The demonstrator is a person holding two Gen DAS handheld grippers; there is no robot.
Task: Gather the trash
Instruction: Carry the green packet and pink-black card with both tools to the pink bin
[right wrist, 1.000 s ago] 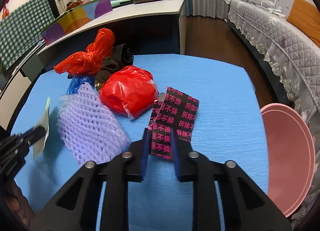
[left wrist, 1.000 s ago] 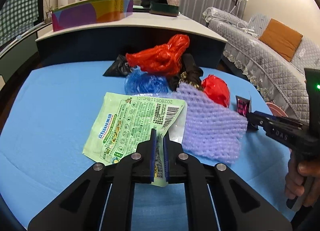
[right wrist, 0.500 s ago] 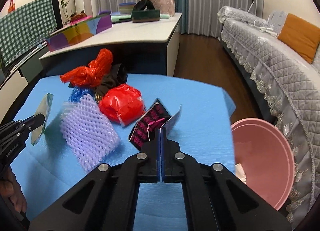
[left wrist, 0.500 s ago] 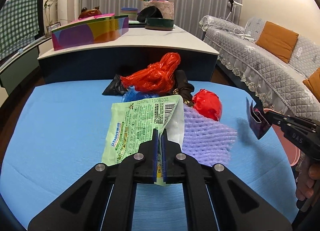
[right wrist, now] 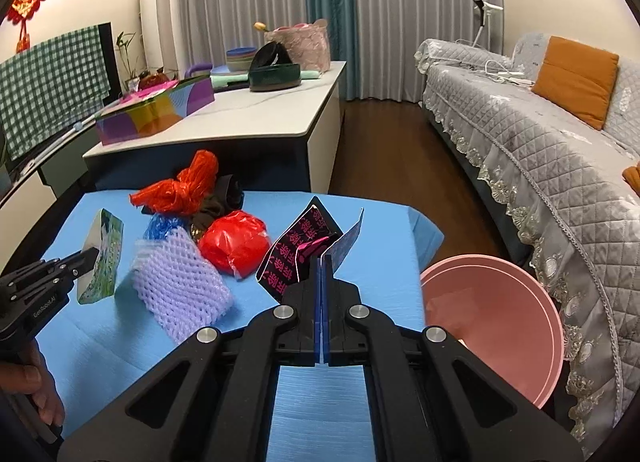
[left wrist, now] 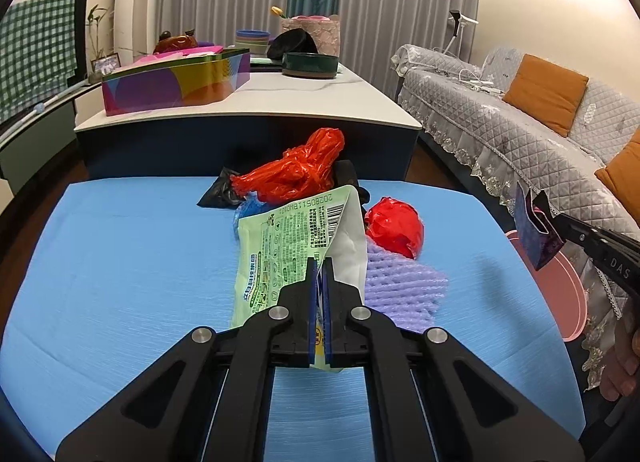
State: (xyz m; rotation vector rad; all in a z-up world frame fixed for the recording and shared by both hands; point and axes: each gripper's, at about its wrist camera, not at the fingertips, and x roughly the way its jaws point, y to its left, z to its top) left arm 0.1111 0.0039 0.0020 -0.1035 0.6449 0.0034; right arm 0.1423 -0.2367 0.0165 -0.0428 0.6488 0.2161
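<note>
My left gripper (left wrist: 319, 262) is shut on a green printed pouch (left wrist: 288, 246), lifted off the blue table (left wrist: 120, 262); from the right wrist view the same pouch (right wrist: 102, 258) hangs from the left gripper (right wrist: 90, 258). My right gripper (right wrist: 322, 260) is shut on a black wrapper with pink characters (right wrist: 298, 250), held above the table; the left wrist view shows that wrapper (left wrist: 534, 230) at the far right in the right gripper (left wrist: 554, 222). A pink bin (right wrist: 520, 294) stands just off the table's right edge.
On the table lie purple foam netting (right wrist: 180, 282), a red plastic ball (right wrist: 234, 246), a long red bag (right wrist: 180, 186), a blue bag (right wrist: 160, 228) and dark scraps (right wrist: 224, 194). A white counter (right wrist: 256, 110) stands behind, a grey sofa (right wrist: 540, 166) to the right.
Both grippers rose with their catches: the pouch lifted off the table and the right jaws closed on the wrapper, then carried it up and right toward the bin.
</note>
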